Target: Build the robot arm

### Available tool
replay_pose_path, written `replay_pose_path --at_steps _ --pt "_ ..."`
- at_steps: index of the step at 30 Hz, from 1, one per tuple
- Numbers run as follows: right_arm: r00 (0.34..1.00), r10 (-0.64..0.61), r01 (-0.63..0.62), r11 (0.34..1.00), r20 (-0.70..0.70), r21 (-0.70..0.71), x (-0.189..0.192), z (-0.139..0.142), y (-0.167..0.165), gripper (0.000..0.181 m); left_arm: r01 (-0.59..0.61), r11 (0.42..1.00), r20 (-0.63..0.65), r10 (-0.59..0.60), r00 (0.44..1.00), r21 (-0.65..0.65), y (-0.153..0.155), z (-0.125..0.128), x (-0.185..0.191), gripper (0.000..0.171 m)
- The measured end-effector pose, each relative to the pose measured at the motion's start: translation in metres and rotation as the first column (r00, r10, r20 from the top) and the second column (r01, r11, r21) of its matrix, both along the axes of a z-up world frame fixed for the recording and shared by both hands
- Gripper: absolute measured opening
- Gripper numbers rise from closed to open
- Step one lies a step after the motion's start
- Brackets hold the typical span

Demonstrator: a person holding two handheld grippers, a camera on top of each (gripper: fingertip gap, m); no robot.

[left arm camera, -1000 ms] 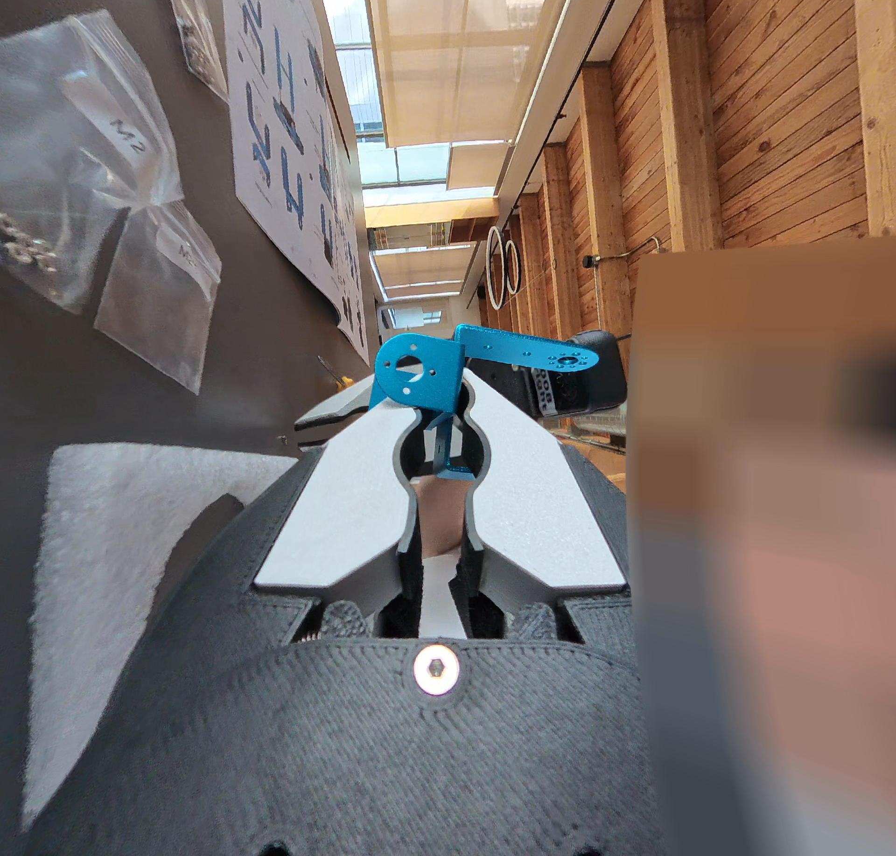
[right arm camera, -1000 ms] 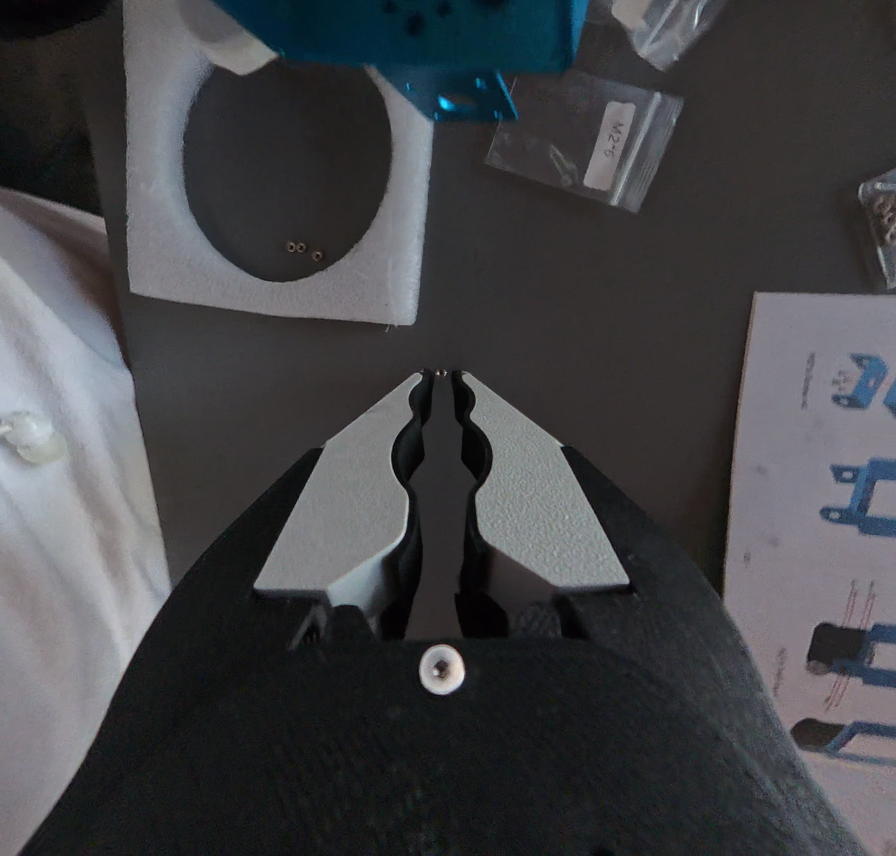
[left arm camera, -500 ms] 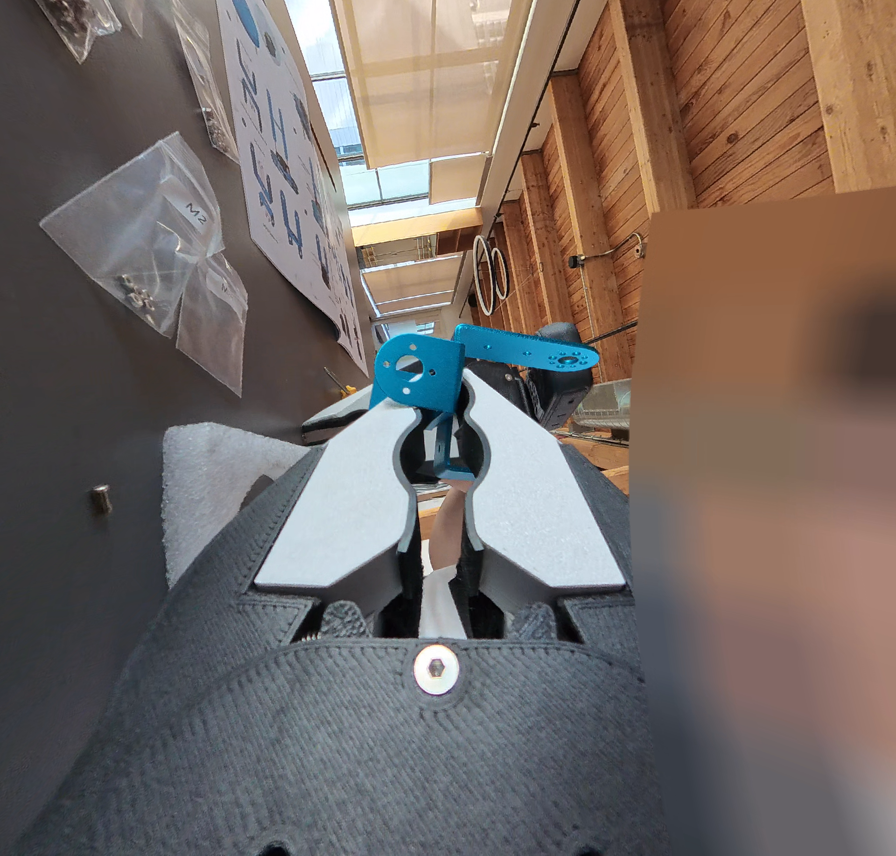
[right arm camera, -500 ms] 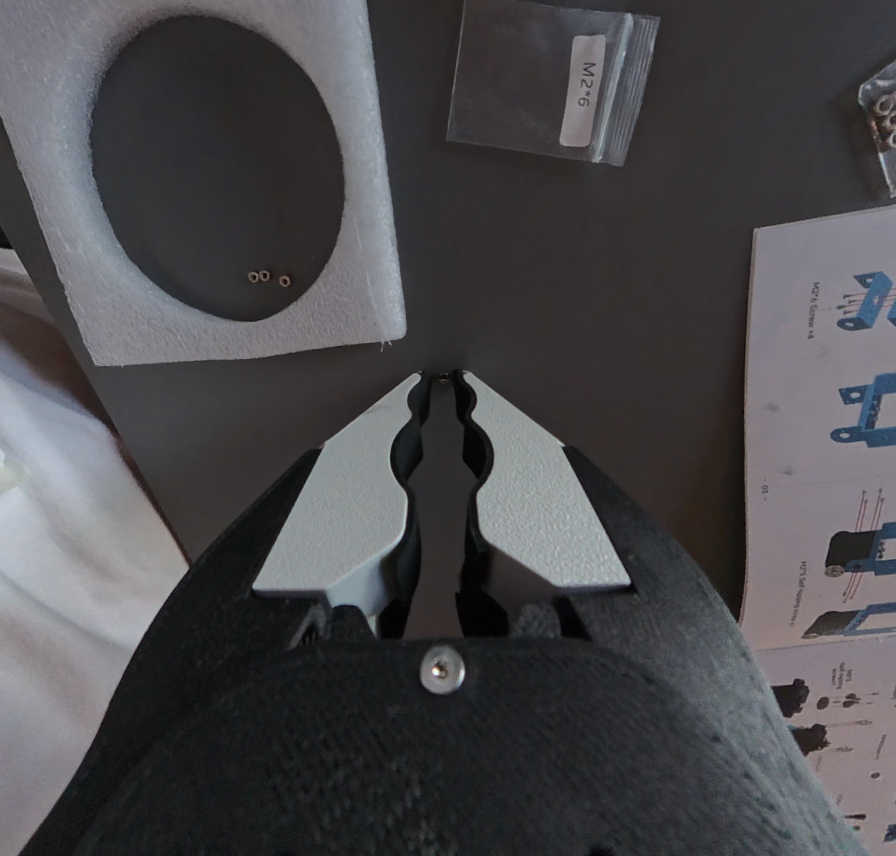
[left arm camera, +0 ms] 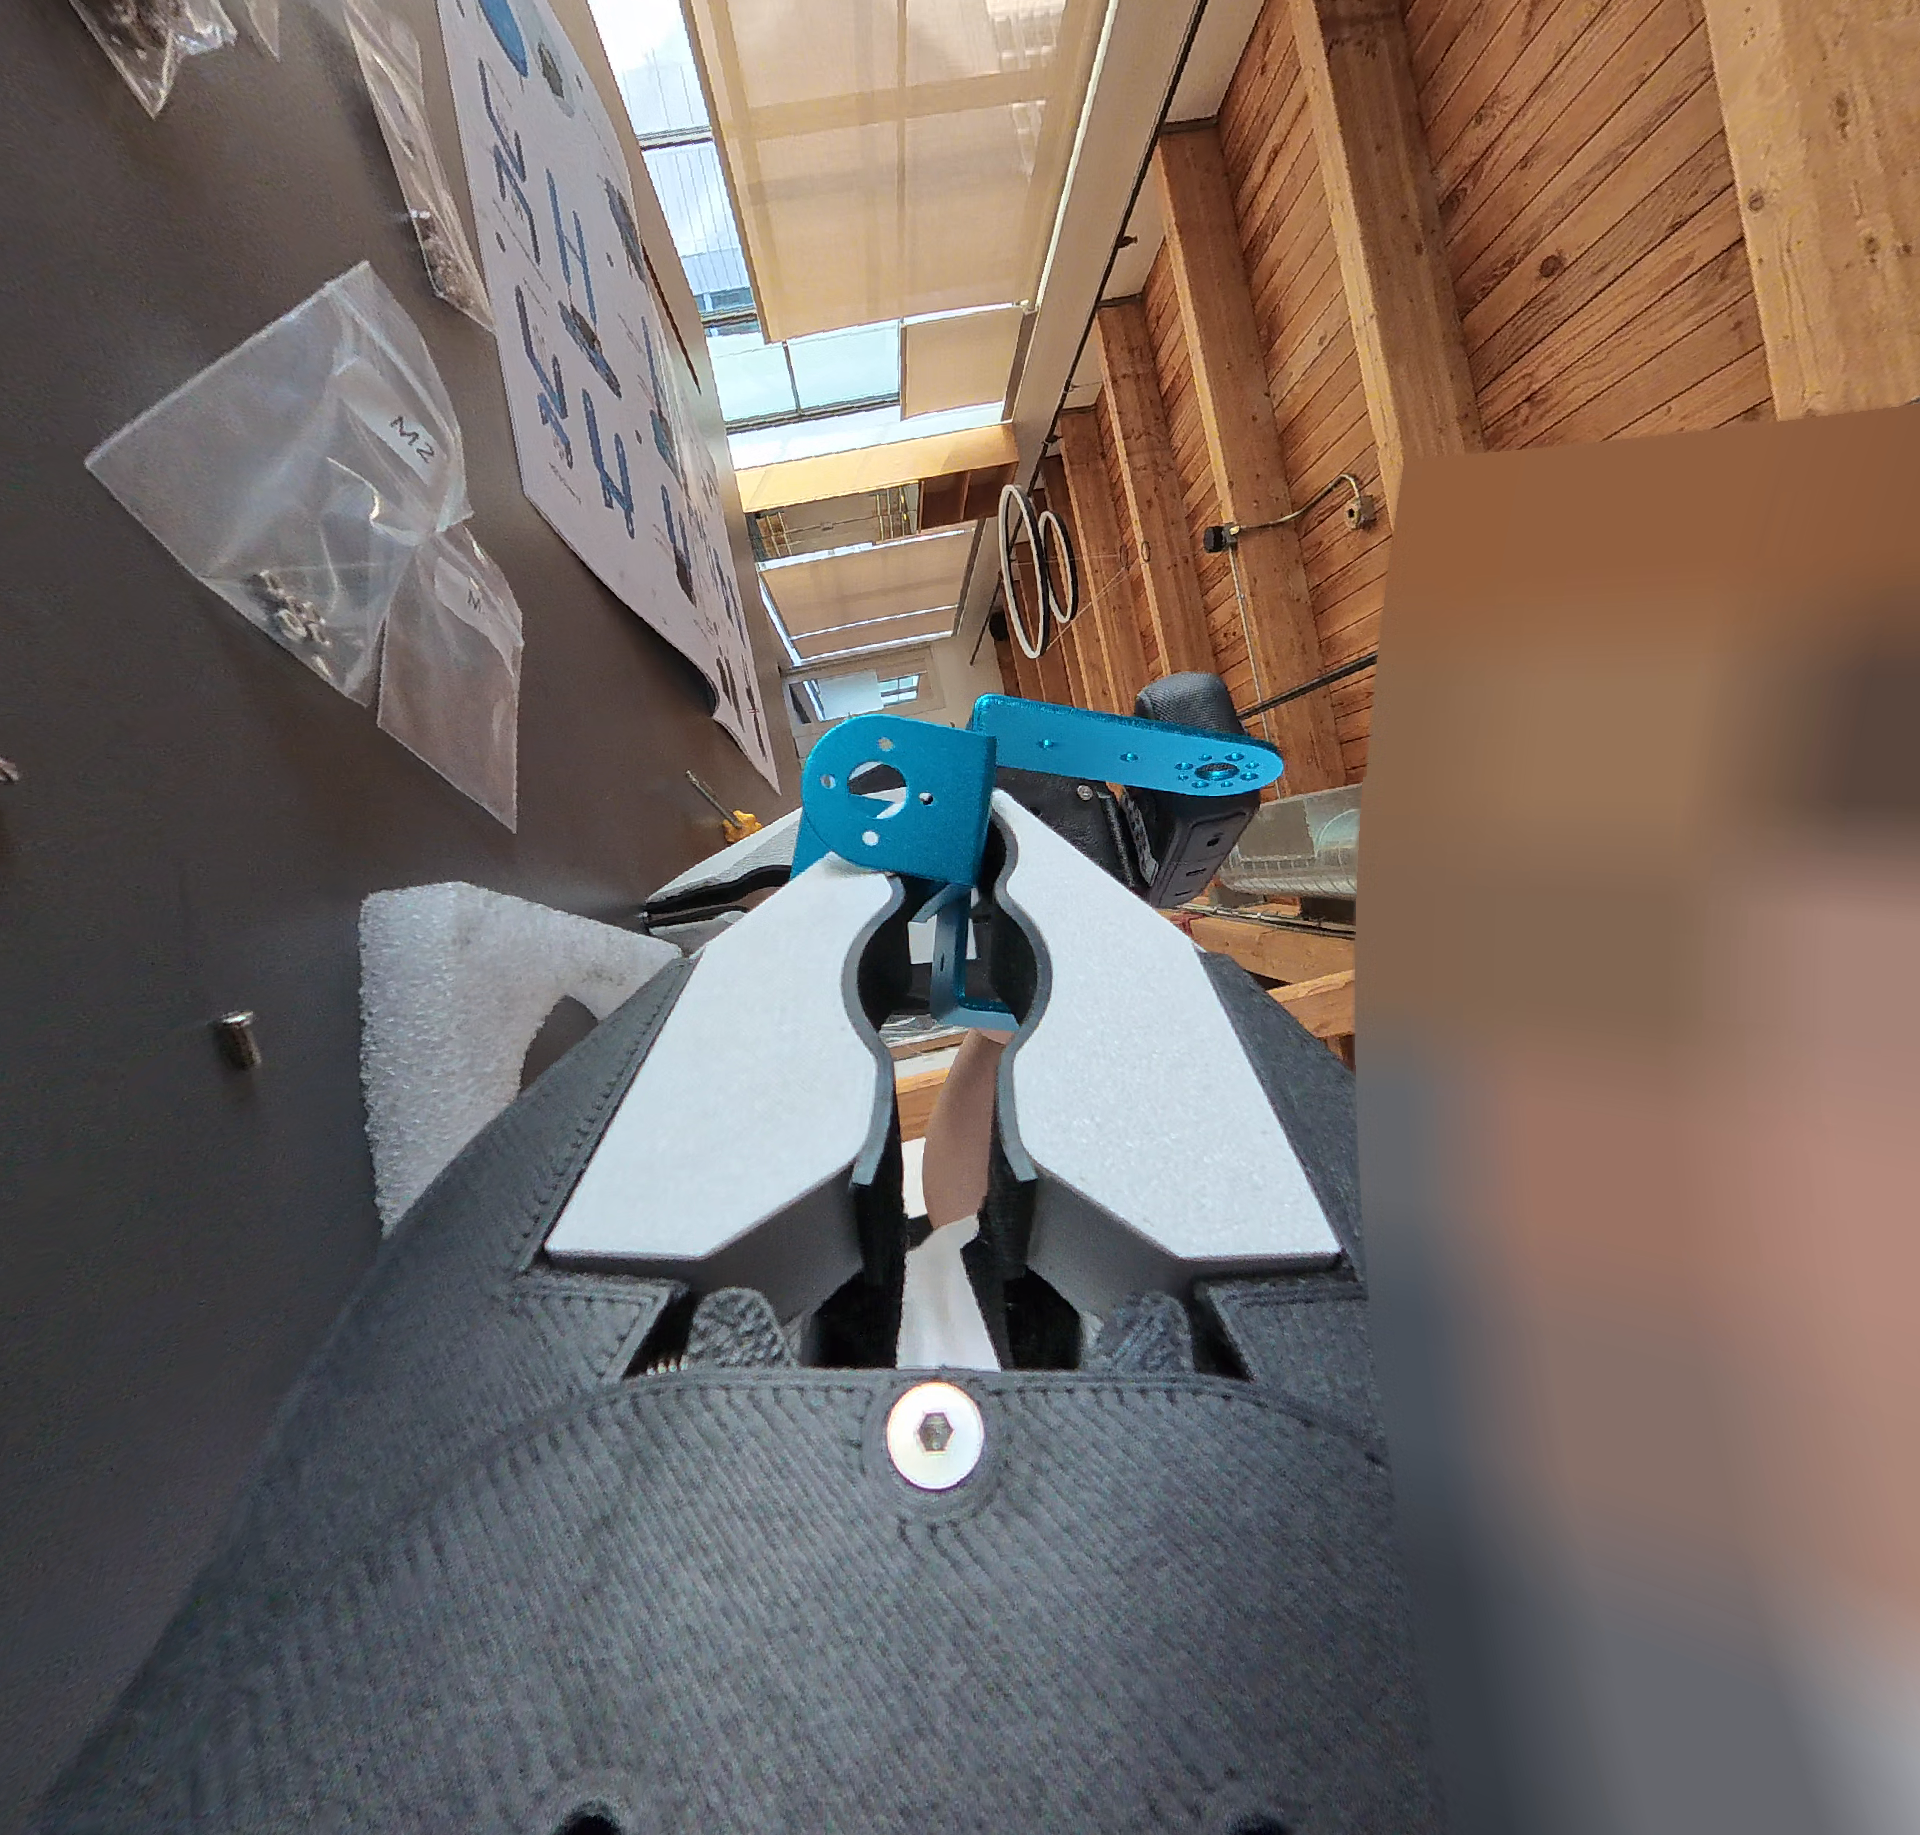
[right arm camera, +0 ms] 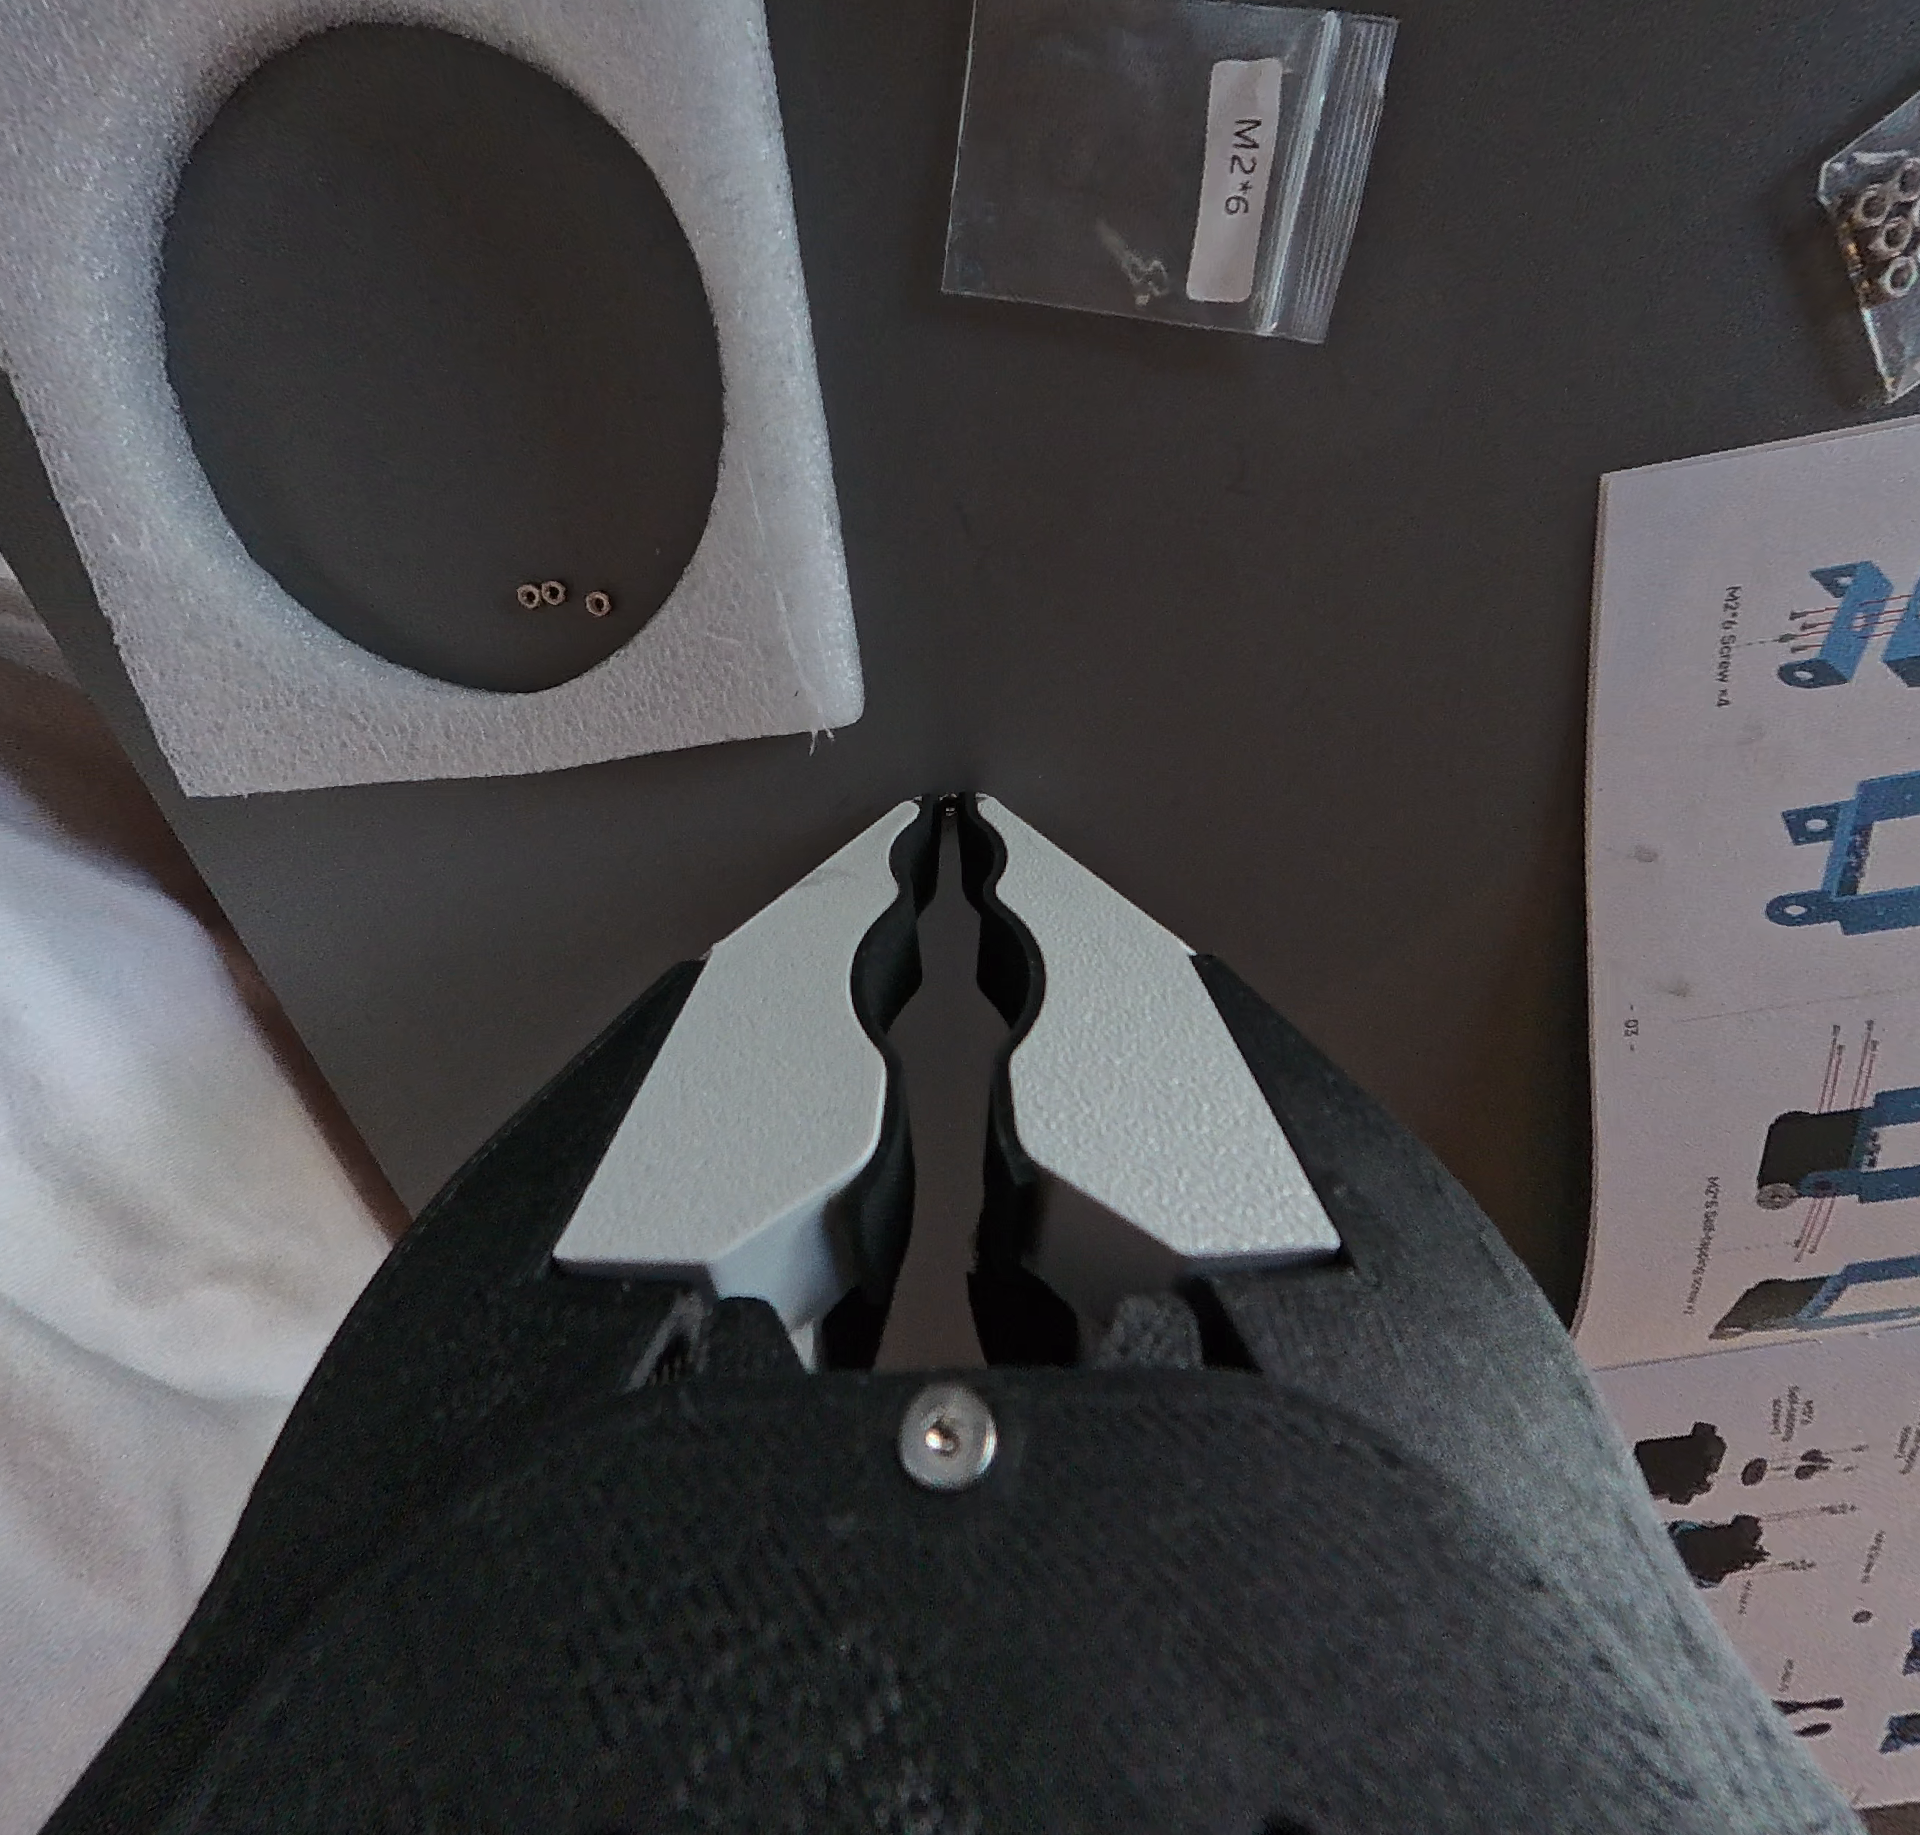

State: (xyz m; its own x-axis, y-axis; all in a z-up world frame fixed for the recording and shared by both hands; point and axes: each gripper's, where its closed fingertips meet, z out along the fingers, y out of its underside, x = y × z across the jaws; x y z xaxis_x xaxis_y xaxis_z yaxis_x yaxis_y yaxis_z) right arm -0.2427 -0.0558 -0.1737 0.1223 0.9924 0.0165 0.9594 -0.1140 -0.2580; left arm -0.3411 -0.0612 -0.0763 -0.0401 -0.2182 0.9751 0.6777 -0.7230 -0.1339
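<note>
In the left wrist view my left gripper (left arm camera: 940, 855) is shut on a blue metal bracket (left arm camera: 894, 809) and holds it up beside the dark table (left arm camera: 156, 1266). The bracket's long perforated arm (left arm camera: 1132, 751) reaches to the right. In the right wrist view my right gripper (right arm camera: 951, 803) points down at the table (right arm camera: 1195, 590), its jaws almost closed on a tiny screw (right arm camera: 951, 801) pinched at the very tips. It hovers just off the corner of a white foam frame (right arm camera: 790, 435). Three small nuts (right arm camera: 561, 596) lie inside the frame's oval cutout.
A clear labelled bag (right arm camera: 1143, 154), a bag of nuts (right arm camera: 1881, 227) and an instruction sheet (right arm camera: 1714, 850) lie on the table. A person's white sleeve (right arm camera: 125, 1162) is at the left. The left wrist view shows bags (left arm camera: 312, 497), the sheet (left arm camera: 582, 331) and a small metal standoff (left arm camera: 239, 1039). The gap from one gripper's tips to the other's is roughly 15 cm.
The right gripper has moved forward over the table, its jaws have narrowed, and the blue bracket has left its view. The left gripper has drawn back from the table, still holding the bracket.
</note>
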Motion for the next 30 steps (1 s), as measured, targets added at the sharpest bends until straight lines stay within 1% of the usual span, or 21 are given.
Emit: replay_pose_path --at_steps 9,14,17,21,24,27,30 --pt "1.0 0.023 -0.023 0.998 -0.006 0.056 0.005 0.001 0.002 0.002 -0.01 1.0 -0.03 0.01 1.0 0.002 0.002 0.001 0.008 0.006" --pt "0.998 0.042 -0.038 0.995 -0.038 0.091 0.008 0.01 0.001 0.002 0.009 1.0 -0.014 -0.009 1.0 -0.017 0.004 -0.001 0.02 0.006" --pt "0.995 0.057 -0.047 0.992 -0.082 0.12 0.012 0.027 0.001 0.002 0.034 0.999 -0.013 -0.035 0.999 -0.028 0.006 -0.002 0.033 0.006" --pt "0.972 0.098 -0.057 0.979 -0.213 0.195 0.01 0.072 0.001 0.002 0.07 0.997 -0.036 -0.071 0.997 -0.036 0.012 -0.002 0.052 0.006" --pt "0.94 0.178 -0.106 0.963 -0.291 0.246 0.003 0.1 -0.006 0.002 0.094 0.995 -0.055 -0.096 0.994 -0.039 0.017 -0.003 0.068 0.007" --pt "0.907 0.242 -0.156 0.954 -0.345 0.257 -0.006 0.109 -0.018 0.002 0.097 0.994 -0.065 -0.1 0.993 -0.049 0.023 -0.005 0.078 0.007" --pt "0.902 0.246 -0.15 0.949 -0.354 0.277 -0.008 0.106 -0.014 0.002 0.109 0.992 -0.059 -0.113 0.992 -0.062 0.026 -0.007 0.088 0.006"
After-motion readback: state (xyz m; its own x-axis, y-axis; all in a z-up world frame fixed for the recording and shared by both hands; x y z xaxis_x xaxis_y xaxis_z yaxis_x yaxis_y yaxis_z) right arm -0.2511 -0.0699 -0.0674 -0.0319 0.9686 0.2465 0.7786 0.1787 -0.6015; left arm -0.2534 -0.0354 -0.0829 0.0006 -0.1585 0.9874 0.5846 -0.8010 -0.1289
